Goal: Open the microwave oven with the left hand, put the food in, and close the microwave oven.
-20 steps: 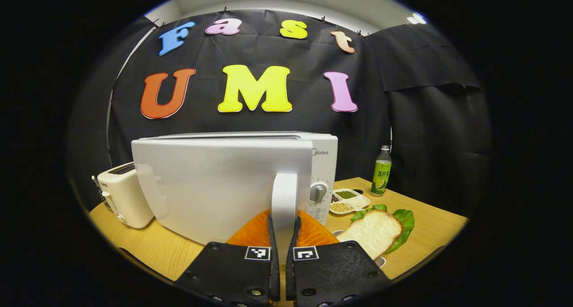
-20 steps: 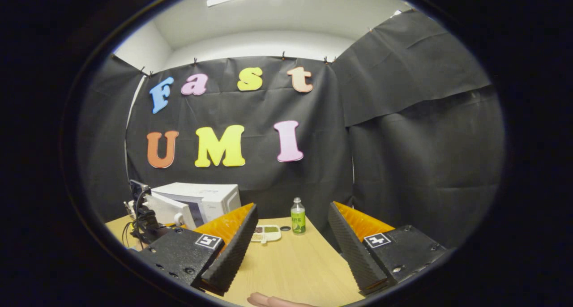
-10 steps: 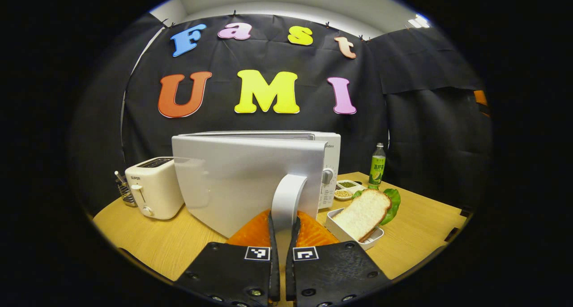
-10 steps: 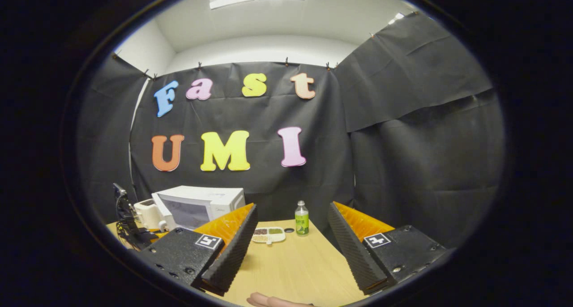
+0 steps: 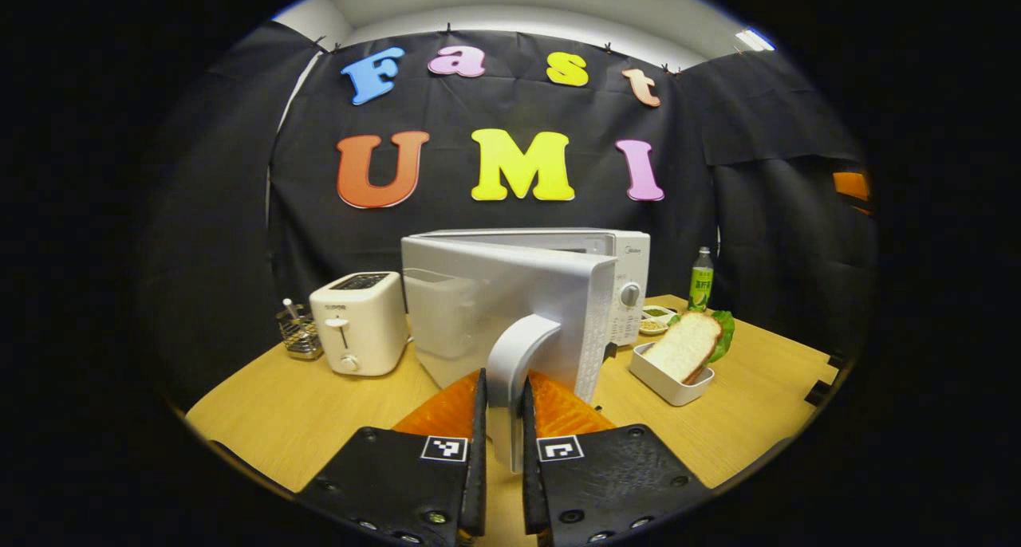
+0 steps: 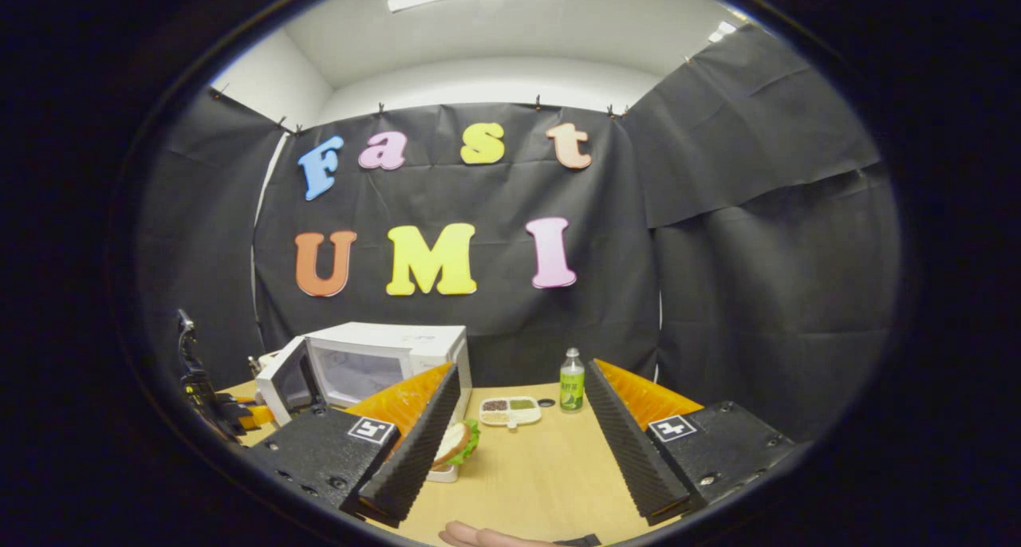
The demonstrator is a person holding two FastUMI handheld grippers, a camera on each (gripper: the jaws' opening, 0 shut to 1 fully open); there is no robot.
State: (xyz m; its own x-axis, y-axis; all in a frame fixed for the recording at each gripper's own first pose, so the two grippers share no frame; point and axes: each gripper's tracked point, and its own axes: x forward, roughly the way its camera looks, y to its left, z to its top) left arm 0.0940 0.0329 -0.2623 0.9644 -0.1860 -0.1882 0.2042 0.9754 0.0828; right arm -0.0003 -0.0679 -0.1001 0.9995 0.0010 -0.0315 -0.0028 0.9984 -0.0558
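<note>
Now the left hand-held gripper [image 5: 502, 419] stands low in the left gripper view with its two fingers drawn narrow, both pressing on the sides of the white door handle [image 5: 514, 371]. That handle belongs to the microwave door [image 5: 494, 312], which is swung partly out from the microwave oven [image 5: 594, 248]; the door's outer face is turned toward the camera and its free edge, with the handle, lies nearest the gripper. The oven body sits behind the door, farther back on the wooden surface [image 5: 303, 419].

To the right of the door, a slice of bread with green lettuce behind it [image 5: 686, 346] leans in a small white tray [image 5: 666, 375]. It lies off to the right of the left gripper's fingers and apart from them, near the oven's control panel. Behind it are a divided dish of beans [image 5: 654, 318] and a green bottle [image 5: 701, 279]. A white toaster [image 5: 359, 333] stands left of the oven, with a small wire basket [image 5: 298, 336] beside it.

In the right gripper view, the right hand-held gripper [image 6: 518, 419] is spread wide with nothing between its fingers. The food shows just past its left finger, and the oven with its door ajar [image 6: 291, 379] is farther off to the left.
</note>
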